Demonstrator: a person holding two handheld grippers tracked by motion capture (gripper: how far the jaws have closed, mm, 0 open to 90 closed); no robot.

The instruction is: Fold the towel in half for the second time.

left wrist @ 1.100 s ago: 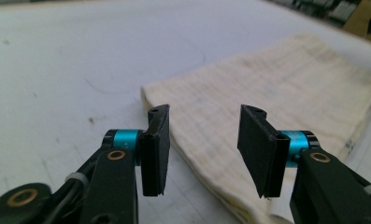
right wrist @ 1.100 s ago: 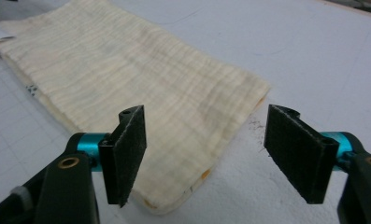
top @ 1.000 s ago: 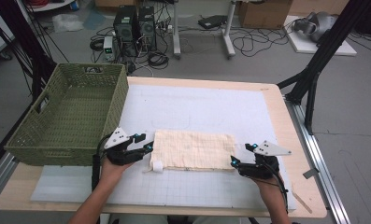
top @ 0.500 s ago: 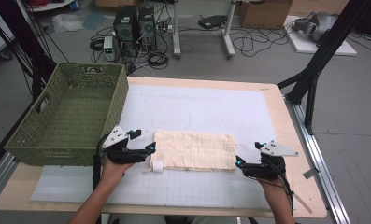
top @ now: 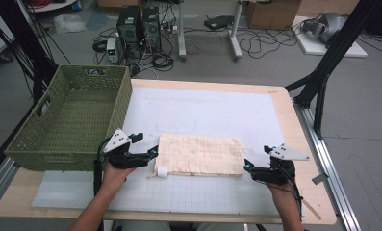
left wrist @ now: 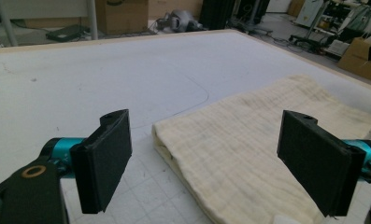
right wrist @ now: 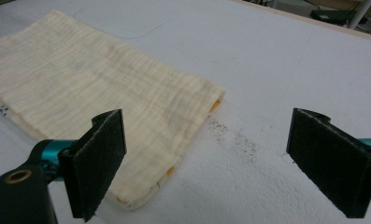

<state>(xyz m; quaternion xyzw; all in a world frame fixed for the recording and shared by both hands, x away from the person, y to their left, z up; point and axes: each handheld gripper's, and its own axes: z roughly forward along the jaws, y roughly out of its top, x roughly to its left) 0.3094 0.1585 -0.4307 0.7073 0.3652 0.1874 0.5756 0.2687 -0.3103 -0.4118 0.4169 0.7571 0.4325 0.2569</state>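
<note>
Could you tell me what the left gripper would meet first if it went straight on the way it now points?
Most likely the folded cloth: the left gripper points at its near end, jaws open, with nothing between them.

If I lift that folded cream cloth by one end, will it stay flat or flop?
The cloth will probably flop: it is thin, crinkled woven fabric, lying slightly wavy on the mat. The stacked layers at its edge look loose, so they may slide apart or unfold. It seems light, and a push would likely bunch it.
</note>
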